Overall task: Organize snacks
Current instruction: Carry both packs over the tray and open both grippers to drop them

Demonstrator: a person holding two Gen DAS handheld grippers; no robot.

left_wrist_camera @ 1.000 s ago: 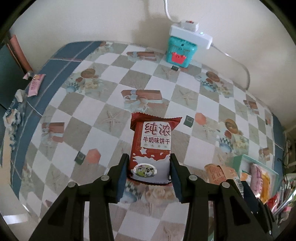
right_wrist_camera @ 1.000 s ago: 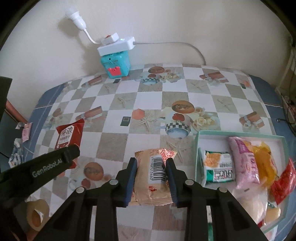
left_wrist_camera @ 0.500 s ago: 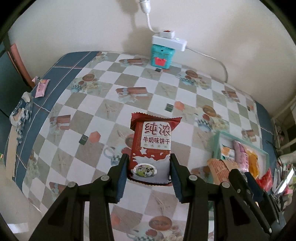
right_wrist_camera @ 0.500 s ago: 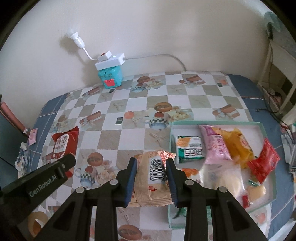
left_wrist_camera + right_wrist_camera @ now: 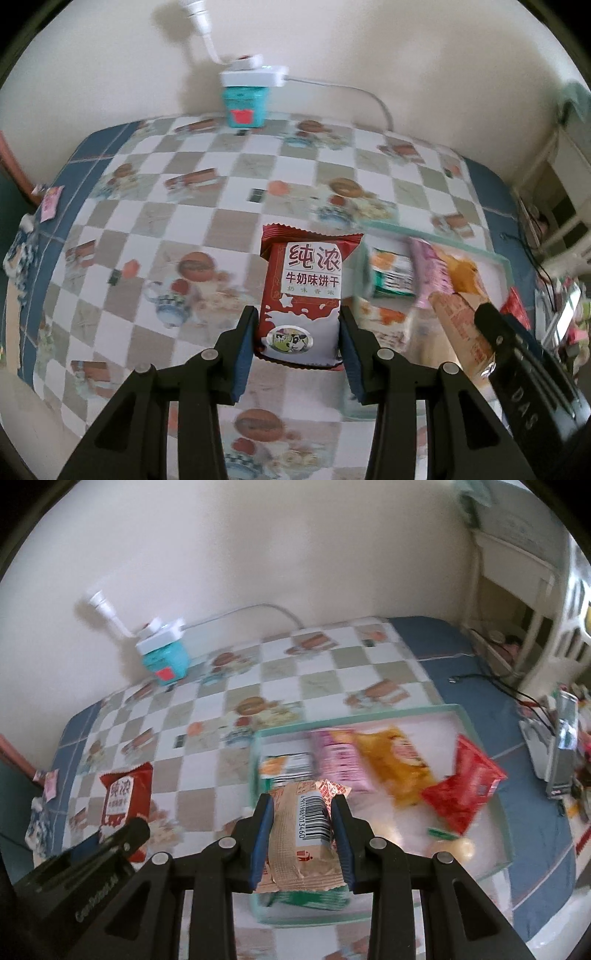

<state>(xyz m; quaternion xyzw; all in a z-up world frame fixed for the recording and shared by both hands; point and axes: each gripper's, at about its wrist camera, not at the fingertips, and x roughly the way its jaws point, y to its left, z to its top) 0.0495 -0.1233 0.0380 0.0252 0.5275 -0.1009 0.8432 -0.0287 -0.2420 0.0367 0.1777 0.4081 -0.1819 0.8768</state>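
My left gripper (image 5: 297, 325) is shut on a dark red milk-biscuit packet (image 5: 304, 291), held above the checkered tablecloth just left of the tray. My right gripper (image 5: 301, 808) is shut on a tan snack packet with a barcode (image 5: 301, 830), hanging over the near left corner of the pale green tray (image 5: 476, 727). In the tray lie a green-and-white packet (image 5: 284, 766), a pink one (image 5: 340, 762), a yellow one (image 5: 397, 762) and a red one (image 5: 467, 786). The tan packet (image 5: 461, 328) and right gripper also show at the right of the left wrist view. The red packet (image 5: 123, 797) shows at the left of the right wrist view.
A teal box with a white power strip on top (image 5: 245, 99) stands at the back by the wall. A small pink packet (image 5: 50, 197) lies at the table's left edge. White furniture (image 5: 517, 602) and cables stand right of the table.
Both grippers have travelled right and a little upward with their packets. The tray has come under the right gripper and next to the left one. Both grips are unchanged.
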